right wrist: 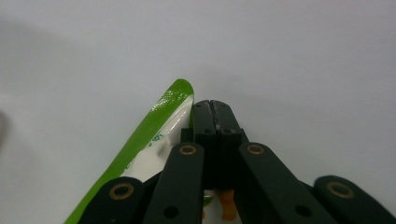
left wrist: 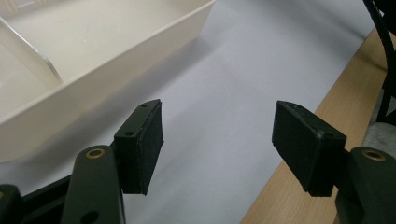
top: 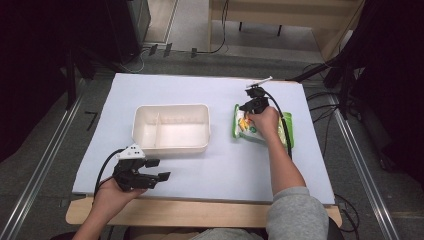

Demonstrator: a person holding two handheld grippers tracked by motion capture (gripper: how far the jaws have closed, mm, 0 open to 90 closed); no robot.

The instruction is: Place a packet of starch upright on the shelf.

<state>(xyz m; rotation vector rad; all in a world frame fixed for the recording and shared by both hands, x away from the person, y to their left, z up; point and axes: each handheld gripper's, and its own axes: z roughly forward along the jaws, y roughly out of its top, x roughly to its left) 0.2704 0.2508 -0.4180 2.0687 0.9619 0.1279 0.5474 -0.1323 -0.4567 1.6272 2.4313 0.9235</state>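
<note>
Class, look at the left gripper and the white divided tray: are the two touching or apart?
Apart. In the high view the left gripper sits nearer the person than the white tray, with bare table cover between. The left gripper view shows its open jaws over cover, the tray's wall beyond them.

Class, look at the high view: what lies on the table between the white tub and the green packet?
Nothing: in the high view, bare table cover separates the white tub from the green packet held by the right tool.

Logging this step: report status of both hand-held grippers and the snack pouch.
Left hand-held gripper open, idle near table's front edge. Right hand-held gripper shut on green snack pouch, pouch on the table. White divided tray empty, nothing between it and the pouch.
</note>
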